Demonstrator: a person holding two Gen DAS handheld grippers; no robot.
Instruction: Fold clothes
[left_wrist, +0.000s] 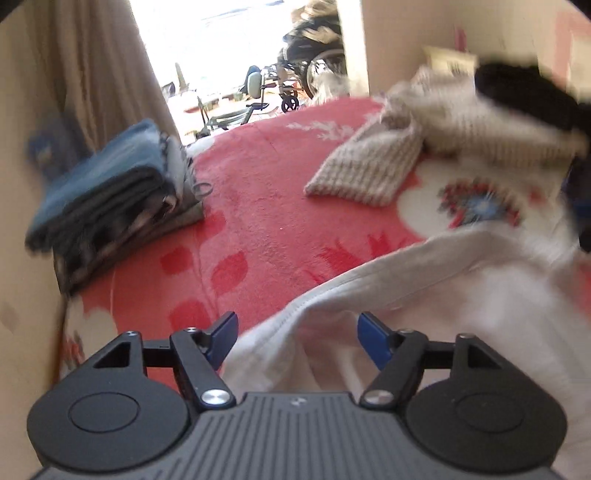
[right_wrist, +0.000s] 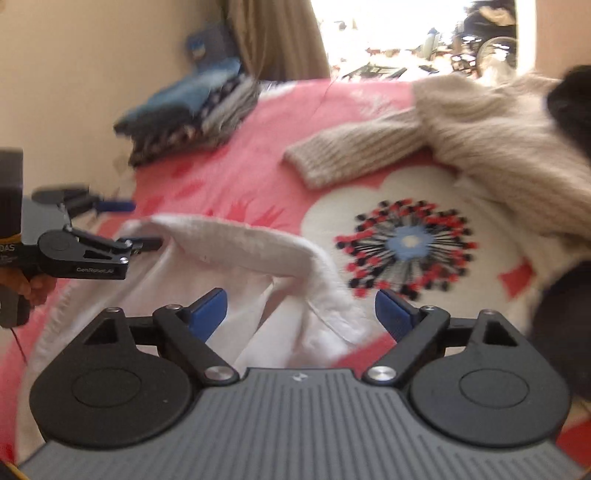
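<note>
The soft white cotton garment (right_wrist: 258, 251) is laid on the pink flowered blanket (left_wrist: 258, 206), under both tools. The left gripper (left_wrist: 297, 341) and right gripper (right_wrist: 299, 314) are spread wide, nothing pinched. Probably an edge must next be gripped for folding.

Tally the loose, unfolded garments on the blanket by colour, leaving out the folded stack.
White garment: 1
Beige ribbed sweater: 1
Black garment: 1, mostly cut off at the frame edge
Total: 3
</note>
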